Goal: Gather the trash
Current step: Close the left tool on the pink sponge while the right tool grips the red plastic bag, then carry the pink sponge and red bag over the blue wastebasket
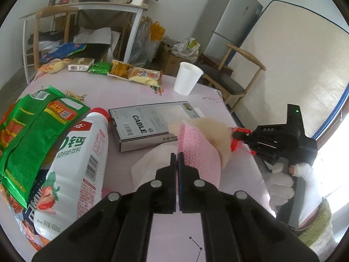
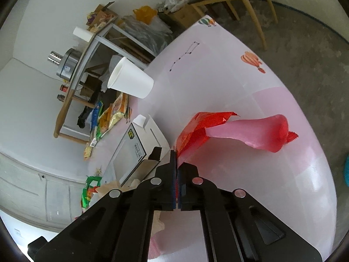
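My left gripper point(image 1: 176, 156) is shut on a pink foam sheet point(image 1: 197, 150), held above the pink table point(image 1: 130, 96) with a beige paper piece point(image 1: 214, 131) behind it. My right gripper point(image 2: 176, 152) is shut on a red plastic wrapper point(image 2: 194, 131), held up over the table point(image 2: 229, 65); a pink strip point(image 2: 244, 131) hangs from it. The right gripper also shows in the left wrist view point(image 1: 236, 135), pinching the red wrapper point(image 1: 236, 144) beside the beige piece.
A white paper cup point(image 1: 187, 78) point(image 2: 130, 80), a grey CABLE box point(image 1: 148, 126) point(image 2: 133, 146), a white milk bottle point(image 1: 78, 166) and green snack bags point(image 1: 32, 135) lie on the table. More snack packets point(image 1: 122, 71) line the far edge. Wooden chairs point(image 1: 235, 76) stand beside it.
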